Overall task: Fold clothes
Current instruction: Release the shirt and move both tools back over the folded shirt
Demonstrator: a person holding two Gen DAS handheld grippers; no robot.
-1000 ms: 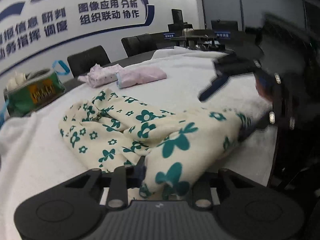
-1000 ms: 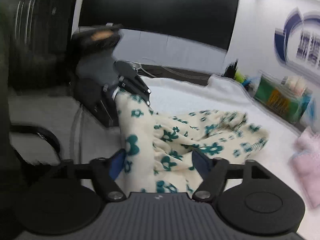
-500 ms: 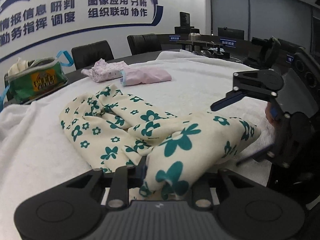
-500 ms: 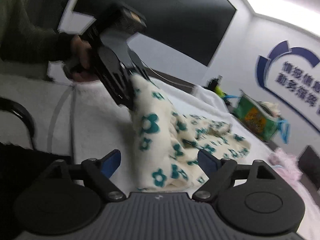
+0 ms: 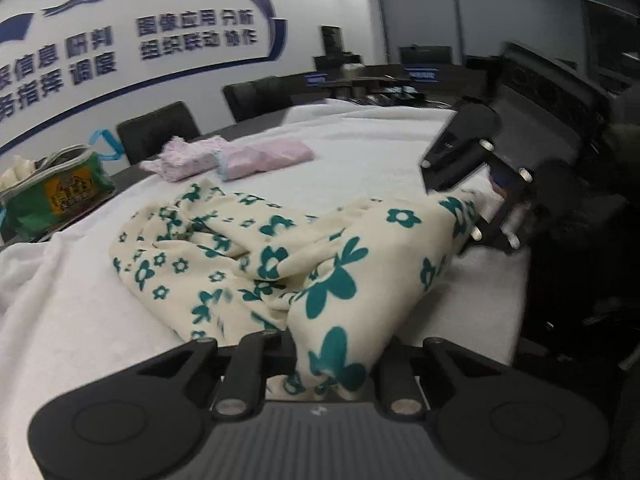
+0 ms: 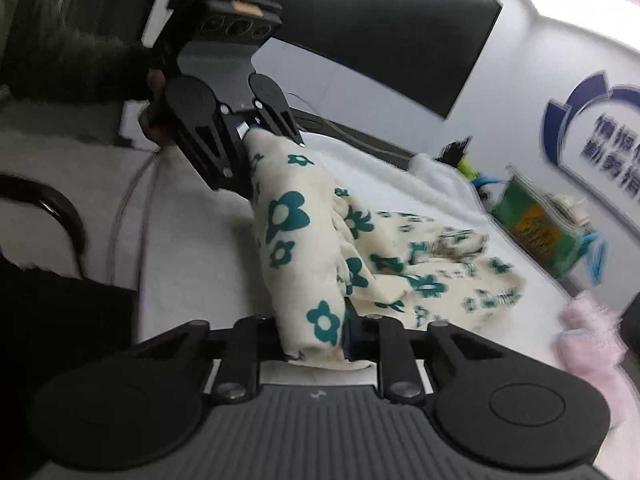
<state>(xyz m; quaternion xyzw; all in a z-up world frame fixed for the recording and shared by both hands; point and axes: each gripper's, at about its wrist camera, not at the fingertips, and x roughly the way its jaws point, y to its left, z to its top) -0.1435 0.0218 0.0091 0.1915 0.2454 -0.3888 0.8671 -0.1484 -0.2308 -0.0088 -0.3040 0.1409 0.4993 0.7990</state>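
Garment: cream floral cloth (image 5: 256, 256) bunched, unfolded, on white towel-covered table (image 5: 360, 152) | Left gripper (image 5: 332, 356): pinching one cloth edge | Right gripper (image 6: 316, 340): pinching the other end | Done: pink clothes (image 5: 264, 156) lie folded | Left: fold floral cloth.

Both hand-held tools are matte black plastic. The left gripper (image 5: 332, 356) has a ribbed grey deck behind its fingers, flanked by two round discs, with silver pivot screws on the linkage arms. The right gripper (image 6: 320, 332) is built the same, and a blue pad shows on its inner finger. Seen from across, the left tool carries a row of camera lenses on top. The person's sleeve (image 6: 80, 68) behind it is dark.
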